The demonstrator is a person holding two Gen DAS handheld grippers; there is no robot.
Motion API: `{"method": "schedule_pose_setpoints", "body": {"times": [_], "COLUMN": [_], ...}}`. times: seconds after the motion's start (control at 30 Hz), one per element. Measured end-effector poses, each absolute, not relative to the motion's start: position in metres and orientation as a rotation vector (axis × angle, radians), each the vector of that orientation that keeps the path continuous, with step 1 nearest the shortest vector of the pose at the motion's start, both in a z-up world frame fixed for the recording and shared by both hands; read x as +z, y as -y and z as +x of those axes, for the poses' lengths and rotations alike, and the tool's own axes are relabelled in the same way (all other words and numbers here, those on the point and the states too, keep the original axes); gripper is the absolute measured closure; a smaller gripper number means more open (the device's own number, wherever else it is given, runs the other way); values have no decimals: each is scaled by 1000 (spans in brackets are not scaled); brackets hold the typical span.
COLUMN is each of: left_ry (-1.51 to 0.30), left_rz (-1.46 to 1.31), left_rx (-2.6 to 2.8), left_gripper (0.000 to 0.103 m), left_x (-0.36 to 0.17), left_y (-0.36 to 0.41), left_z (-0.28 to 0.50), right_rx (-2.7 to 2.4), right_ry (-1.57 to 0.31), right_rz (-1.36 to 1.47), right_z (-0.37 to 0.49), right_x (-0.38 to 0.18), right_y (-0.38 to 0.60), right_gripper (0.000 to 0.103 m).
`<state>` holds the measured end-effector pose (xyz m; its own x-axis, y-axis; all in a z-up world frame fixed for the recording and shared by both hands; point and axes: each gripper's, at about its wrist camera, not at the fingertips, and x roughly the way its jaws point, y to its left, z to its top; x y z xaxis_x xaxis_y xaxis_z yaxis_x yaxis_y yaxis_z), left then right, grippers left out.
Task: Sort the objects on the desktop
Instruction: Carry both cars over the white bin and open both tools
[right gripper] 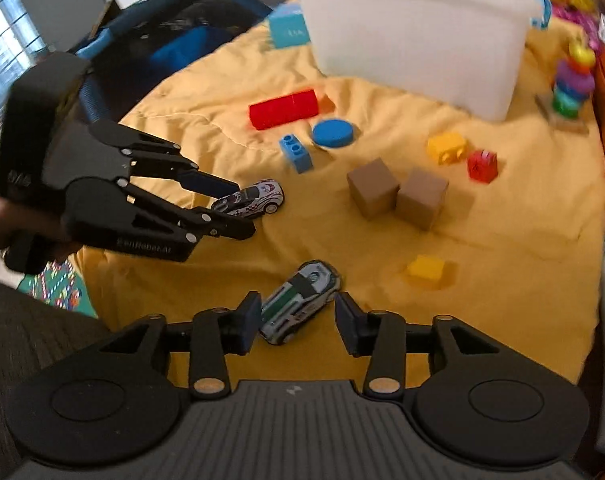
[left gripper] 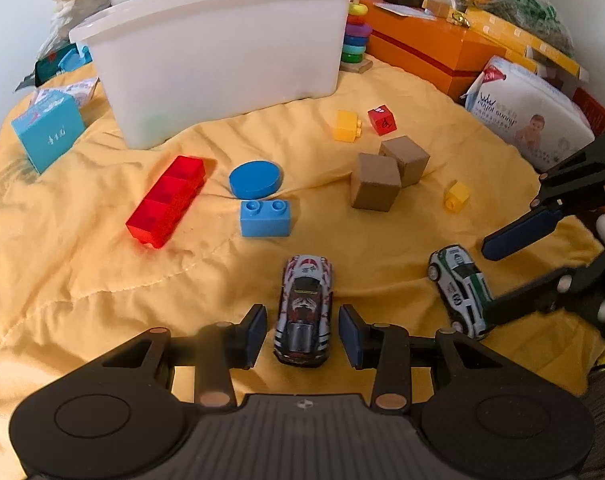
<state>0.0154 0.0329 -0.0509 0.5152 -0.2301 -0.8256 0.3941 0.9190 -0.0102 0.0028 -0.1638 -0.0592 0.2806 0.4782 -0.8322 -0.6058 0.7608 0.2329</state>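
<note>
A red-and-white toy car [left gripper: 303, 312] lies on the yellow cloth [left gripper: 102, 280] between the open jaws of my left gripper [left gripper: 302, 330]; the pads do not touch it. A green-and-white toy car [right gripper: 300, 300] lies between the open jaws of my right gripper [right gripper: 298, 318], close to the left pad. Each gripper shows in the other view: the right gripper [left gripper: 490, 280] around the green-and-white car [left gripper: 460, 290], the left gripper [right gripper: 232, 208] around the red-and-white car [right gripper: 254, 198]. A white bin [left gripper: 222, 56] stands at the back.
On the cloth lie a red brick [left gripper: 166, 200], a blue disc [left gripper: 255, 178], a blue brick [left gripper: 265, 218], two brown cubes [left gripper: 388, 172], two yellow bricks [left gripper: 347, 125], a small red cube [left gripper: 381, 120]. A teal box [left gripper: 48, 132], ring stacker [left gripper: 356, 40] and orange box [left gripper: 430, 48] border it.
</note>
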Motion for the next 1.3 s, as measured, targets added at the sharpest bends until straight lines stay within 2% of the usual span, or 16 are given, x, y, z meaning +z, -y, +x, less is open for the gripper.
{"method": "schedule_pose_setpoints", "body": {"times": [0.03,0.2,0.27,0.53,0.93,1.03,1.17,1.3], "left_ry": [-960,-959,-948,-825,-453,-397,-386,-463], "left_rz": [191,187,194,105,72,92,122,124], "left_rx": [-382,-415,-430,-455,-333,-299,-256,-210], "left_gripper": [59,60,70,70,70,70,70,70], "left_x": [-51,-52,-51,-11,107,125,124,101], "left_y": [-33,-35,-36,-43,-64,-65,-62,-64], "left_z": [16,19,18,18,105,133,161,192], "right_rx": [711,664,656,644,450,409,377,344], "right_ry": [-1074,-1041,-1015,-969,-508,-456,-434,-485], "right_rz": [-141,-267,-341,-282,-160,-95,-129,-92], "right_z": [3,-4,-11,-2,78,108,144,175], "right_x": [-63,-79,-81,-57,42,56,57,44], "right_y": [158,133,131,154,177,173,156,145], "right_gripper": [49,51,53,55,54,54,54,54]}}
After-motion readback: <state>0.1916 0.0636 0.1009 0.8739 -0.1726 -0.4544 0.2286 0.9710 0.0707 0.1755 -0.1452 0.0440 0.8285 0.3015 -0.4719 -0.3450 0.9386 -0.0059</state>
